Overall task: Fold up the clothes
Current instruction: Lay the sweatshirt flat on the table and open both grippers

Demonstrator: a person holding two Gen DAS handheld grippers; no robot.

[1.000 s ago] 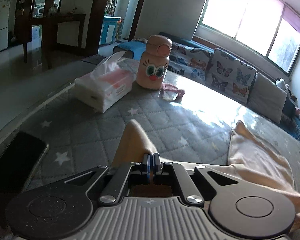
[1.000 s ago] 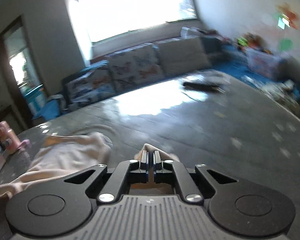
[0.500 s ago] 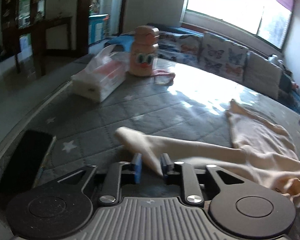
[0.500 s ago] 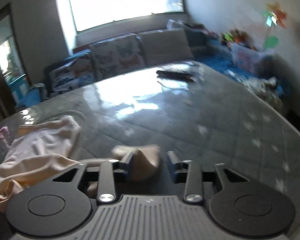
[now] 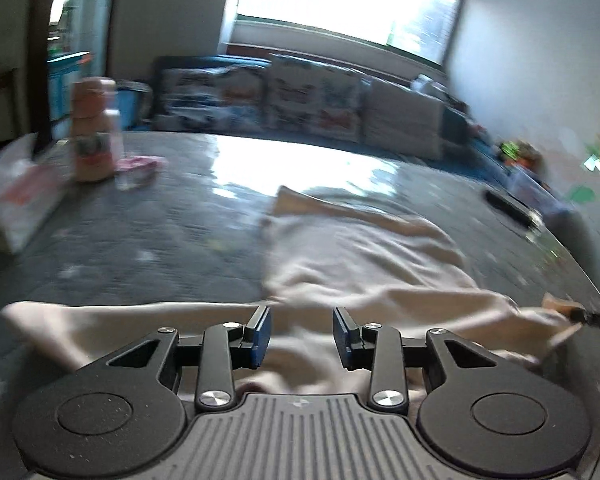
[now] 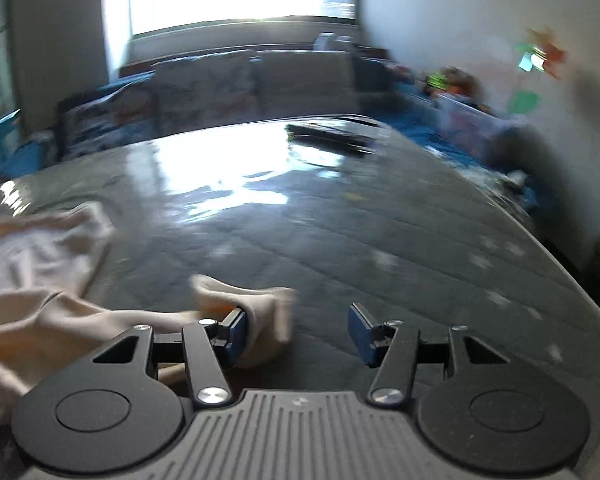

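Garment (image 5: 364, 264) status: one pale beige piece of clothing lies spread on the grey quilted, star-printed worktop (image 5: 148, 240), near the front edge. No fold is visible; the cloth is laid out but wrinkled, so the task appears to be at its opening stage, with all folds left to do.

Left tongs (image 5: 301, 334): jaws have just been opening and stand moderately apart above the near hem. Cloth shows between them, but the pads do not press on it.

Right tongs (image 6: 298, 330): jaws have just been opening and stand wide. A sleeve end (image 6: 256, 300) lies against the inner face of the left pad and bunches there; the right pad is clear of it, so nothing is clamped.

Orientation, left wrist view: the body of the garment runs from the near edge toward the far window, ending in a pointed corner at the far end. A long band of cloth crosses the near edge from left to right; this reads as the sleeves stretched out sideways. Long axis of the sleeve span: left to right. Long axis of the body: near to far. Which end is the collar cannot be told, since both views are blurred.

Other items: a bottle (image 5: 94, 128) and a tissue pack (image 5: 16, 196) stand at far left, well apart from the cloth.
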